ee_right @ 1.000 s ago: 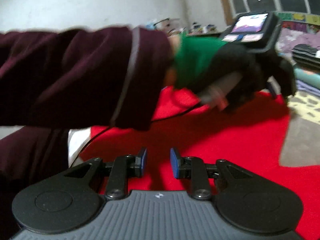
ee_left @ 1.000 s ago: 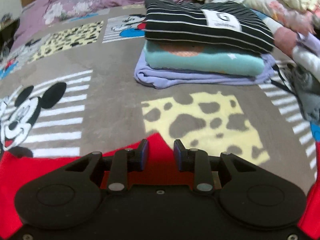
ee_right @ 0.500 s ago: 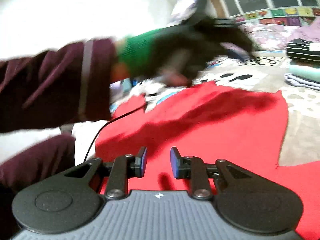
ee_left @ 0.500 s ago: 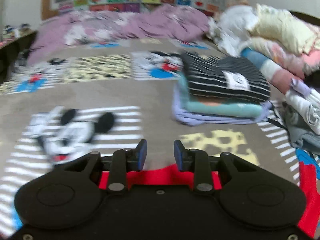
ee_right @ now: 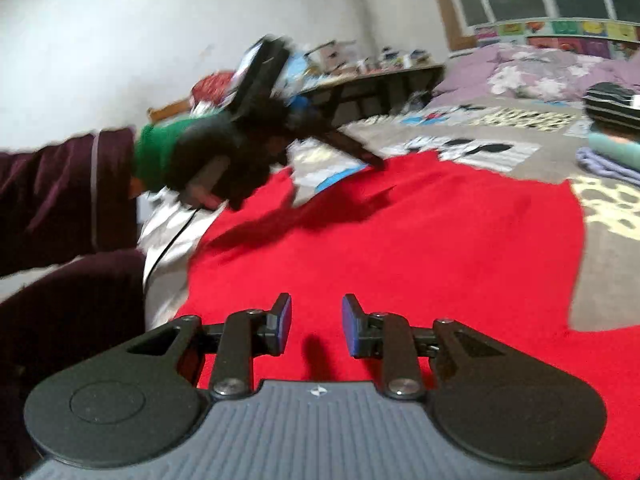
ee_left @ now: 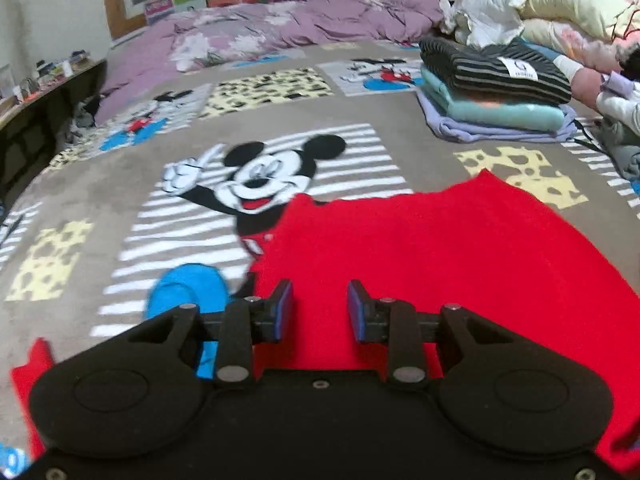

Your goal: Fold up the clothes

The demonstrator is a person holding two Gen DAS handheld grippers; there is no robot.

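A red garment (ee_left: 440, 248) lies spread flat on the Mickey Mouse blanket (ee_left: 120, 184); it also fills the right wrist view (ee_right: 420, 248). My left gripper (ee_left: 319, 310) is open and empty, hovering over the garment's left edge. My right gripper (ee_right: 316, 326) is open and empty, low over the near part of the garment. In the right wrist view the left gripper (ee_right: 360, 154), blurred, is held by a gloved hand over the garment's far left edge.
A stack of folded clothes (ee_left: 496, 96), striped black on top, sits at the back right, also visible in the right wrist view (ee_right: 612, 128). Loose bedding and clothes (ee_left: 560, 12) pile at the far right. A purple duvet (ee_left: 288, 32) lies at the back. A shelf (ee_left: 36, 92) stands left.
The left gripper swung left and tilted up, from the folded stack towards the garment's left edge. The right gripper stayed low over the garment. Both stayed open.
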